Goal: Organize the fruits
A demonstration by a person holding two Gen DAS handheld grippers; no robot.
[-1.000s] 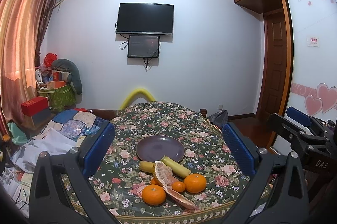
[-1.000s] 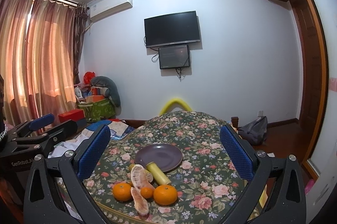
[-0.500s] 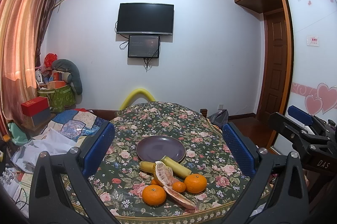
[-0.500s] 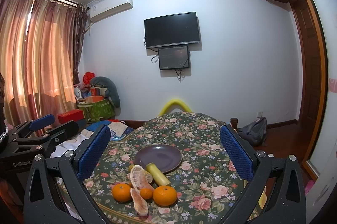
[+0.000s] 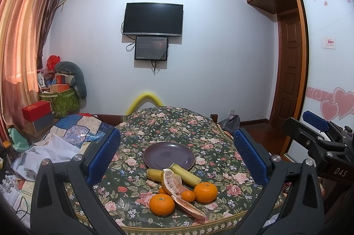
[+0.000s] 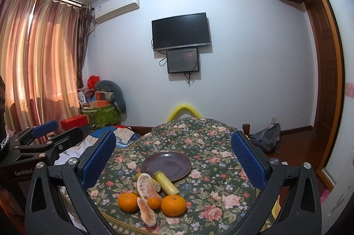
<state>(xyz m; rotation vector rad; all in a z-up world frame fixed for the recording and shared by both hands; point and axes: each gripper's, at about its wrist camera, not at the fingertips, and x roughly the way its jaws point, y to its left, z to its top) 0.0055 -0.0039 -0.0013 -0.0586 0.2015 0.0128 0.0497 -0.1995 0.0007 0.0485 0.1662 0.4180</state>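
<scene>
An empty purple plate (image 5: 169, 155) (image 6: 166, 165) sits mid-table on a floral cloth (image 5: 172, 124). In front of it lie two yellow-green cane pieces (image 5: 185, 174) (image 6: 166, 182), two peeled pomelo segments (image 5: 173, 182) (image 6: 146, 187), two large oranges (image 5: 161, 204) (image 5: 205, 192) and a small one (image 5: 188, 195). My left gripper (image 5: 177, 157) is open and empty, held above and short of the fruit. My right gripper (image 6: 173, 157) is open and empty, likewise short of the fruit. Each gripper shows at the edge of the other's view.
A bed with a patchwork quilt and white sheets (image 5: 55, 142) lies left of the table. Boxes and bags (image 5: 59, 93) stand by the curtain. A grey backpack (image 6: 265, 140) lies on the floor at right. A yellow chair back (image 5: 145, 100) rises behind the table.
Both views have shifted very slightly; the fruit and plate have not moved and both grippers stay open.
</scene>
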